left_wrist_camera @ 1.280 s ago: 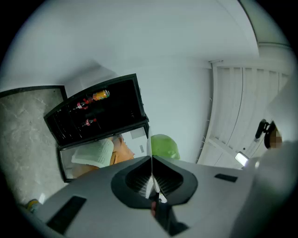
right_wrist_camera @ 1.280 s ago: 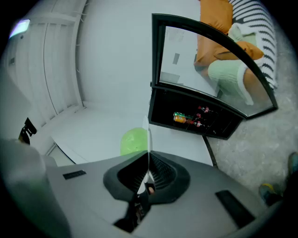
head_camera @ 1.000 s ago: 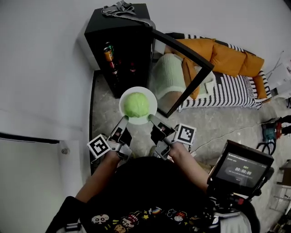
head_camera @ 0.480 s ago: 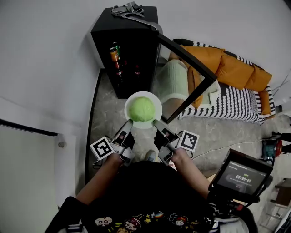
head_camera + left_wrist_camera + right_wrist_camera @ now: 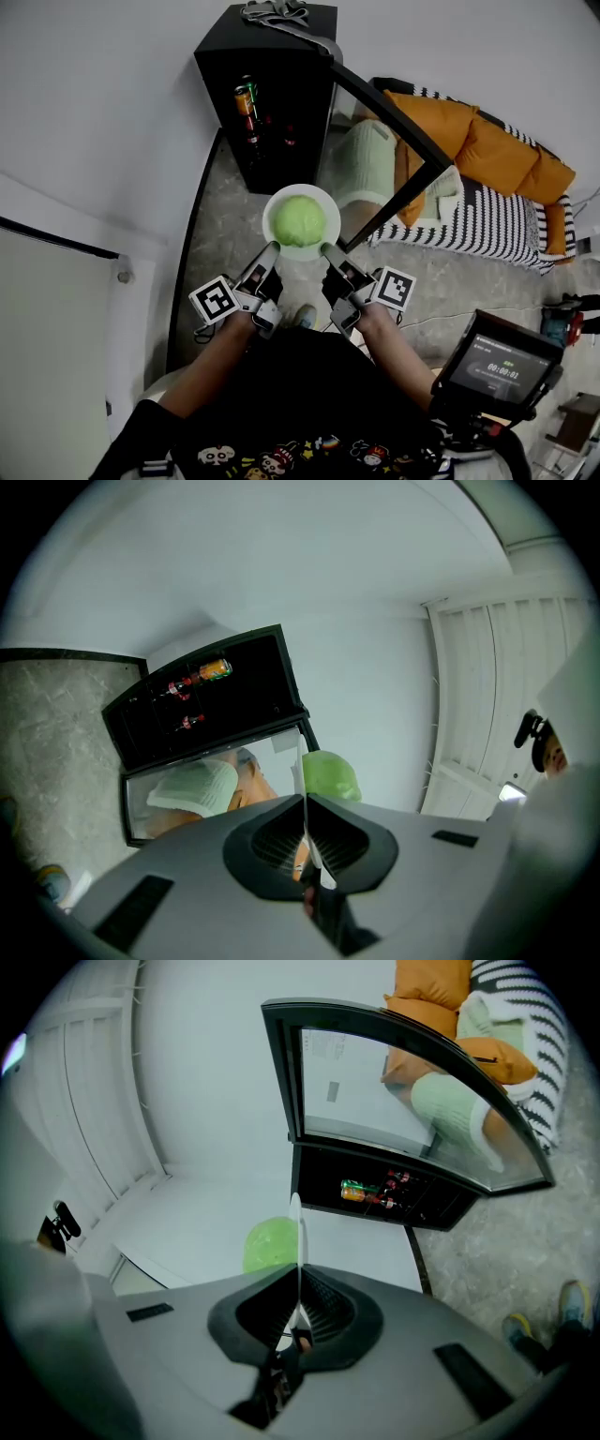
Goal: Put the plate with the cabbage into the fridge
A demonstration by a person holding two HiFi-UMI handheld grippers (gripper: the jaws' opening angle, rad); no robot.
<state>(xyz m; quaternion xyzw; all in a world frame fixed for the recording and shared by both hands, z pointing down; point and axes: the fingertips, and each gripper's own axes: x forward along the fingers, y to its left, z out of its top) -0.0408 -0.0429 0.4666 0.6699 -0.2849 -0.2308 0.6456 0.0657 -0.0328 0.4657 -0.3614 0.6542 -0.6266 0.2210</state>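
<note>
A white plate (image 5: pixel 279 246) carries a round green cabbage (image 5: pixel 299 220) in the air in front of the small black fridge (image 5: pixel 272 84). My left gripper (image 5: pixel 269 250) is shut on the plate's near-left rim. My right gripper (image 5: pixel 328 250) is shut on its near-right rim. In the left gripper view the plate (image 5: pixel 301 772) shows edge-on between the jaws, with the cabbage (image 5: pixel 330 775) just right of it. In the right gripper view the plate's edge (image 5: pixel 296 1232) rises from the jaws, the cabbage (image 5: pixel 272 1244) to its left. The fridge's glass door (image 5: pixel 394 155) stands open to the right.
Bottles and a can (image 5: pixel 247 98) stand on the fridge's shelves. A sofa with orange cushions (image 5: pixel 483 150) and a striped cover lies to the right, behind the open door. A white wall runs along the left. A monitor (image 5: pixel 497 361) sits at lower right. A cloth (image 5: pixel 281 13) lies on the fridge's top.
Both grippers have held the plate throughout. The fridge and its door have shifted up and right in the head view, and the plate sits a little further from the fridge's front.
</note>
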